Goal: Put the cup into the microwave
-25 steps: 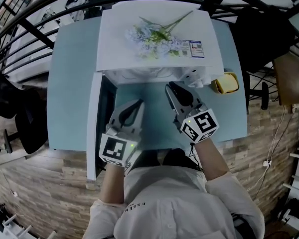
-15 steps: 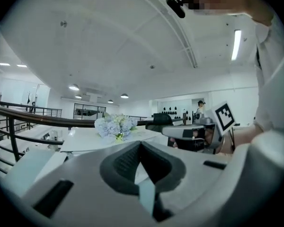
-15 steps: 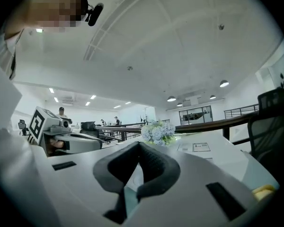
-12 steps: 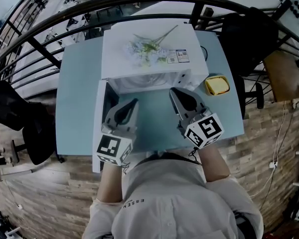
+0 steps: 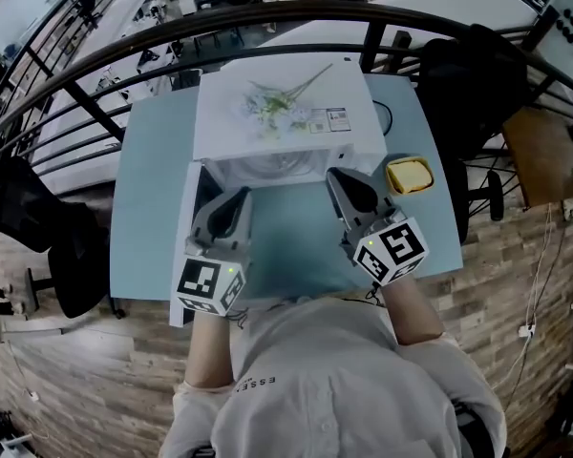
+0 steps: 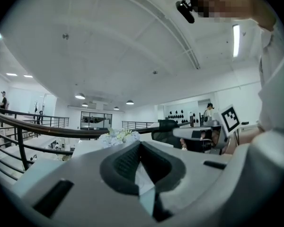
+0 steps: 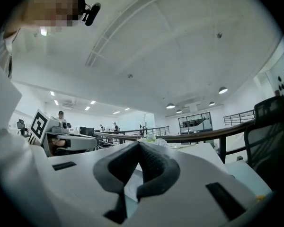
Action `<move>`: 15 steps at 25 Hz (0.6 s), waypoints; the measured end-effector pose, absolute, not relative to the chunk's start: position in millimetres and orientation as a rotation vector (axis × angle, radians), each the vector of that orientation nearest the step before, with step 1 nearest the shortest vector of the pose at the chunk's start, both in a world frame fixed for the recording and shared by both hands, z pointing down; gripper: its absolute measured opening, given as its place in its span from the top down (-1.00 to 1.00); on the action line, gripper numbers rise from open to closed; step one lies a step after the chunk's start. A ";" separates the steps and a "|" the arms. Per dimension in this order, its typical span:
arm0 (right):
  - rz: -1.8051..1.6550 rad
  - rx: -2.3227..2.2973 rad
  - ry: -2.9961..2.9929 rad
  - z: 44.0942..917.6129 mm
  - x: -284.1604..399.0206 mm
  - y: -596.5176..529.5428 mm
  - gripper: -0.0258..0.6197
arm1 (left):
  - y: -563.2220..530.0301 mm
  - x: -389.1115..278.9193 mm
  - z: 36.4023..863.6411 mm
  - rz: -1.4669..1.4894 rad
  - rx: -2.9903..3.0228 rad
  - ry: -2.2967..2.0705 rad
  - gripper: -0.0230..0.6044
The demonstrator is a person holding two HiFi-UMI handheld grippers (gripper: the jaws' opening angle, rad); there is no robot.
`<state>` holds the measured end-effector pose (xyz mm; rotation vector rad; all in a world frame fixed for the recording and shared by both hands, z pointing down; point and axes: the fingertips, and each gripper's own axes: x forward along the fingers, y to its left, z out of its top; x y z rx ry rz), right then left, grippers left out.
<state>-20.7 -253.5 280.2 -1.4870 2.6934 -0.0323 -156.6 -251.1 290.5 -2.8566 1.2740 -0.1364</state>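
A white microwave (image 5: 220, 132) stands on a light blue table (image 5: 143, 189), its door (image 5: 183, 256) swung open to the left. The part of its cavity (image 5: 267, 168) that shows holds no cup. A yellow cup-like object (image 5: 408, 175) sits on the table just right of the microwave. My left gripper (image 5: 237, 197) (image 6: 141, 145) is held in front of the open cavity, shut with nothing between its pads. My right gripper (image 5: 339, 175) (image 7: 139, 145) hovers beside it on the right, also shut and empty. Both point level toward the microwave.
Artificial flowers (image 5: 272, 103) (image 6: 116, 137) (image 7: 151, 139) lie on top of the microwave. A black railing (image 5: 124, 55) curves behind the table. A dark chair (image 5: 468, 65) stands at the right and another (image 5: 19, 218) at the left. The floor is wood.
Both grippers have risen toward the head camera in front of the microwave. The microwave and table now sit higher and smaller in the head view.
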 end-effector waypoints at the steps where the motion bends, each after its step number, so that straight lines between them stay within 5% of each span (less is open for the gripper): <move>1: -0.036 -1.479 2.702 282.3 -20.4 -252.9 0.87 | -249.9 -155.4 290.9 -0.146 -2.847 1.277 0.93; 15: -0.046 -1.399 2.771 295.0 -20.4 -247.1 0.87 | -238.9 -141.9 299.0 -0.209 -2.822 1.310 0.93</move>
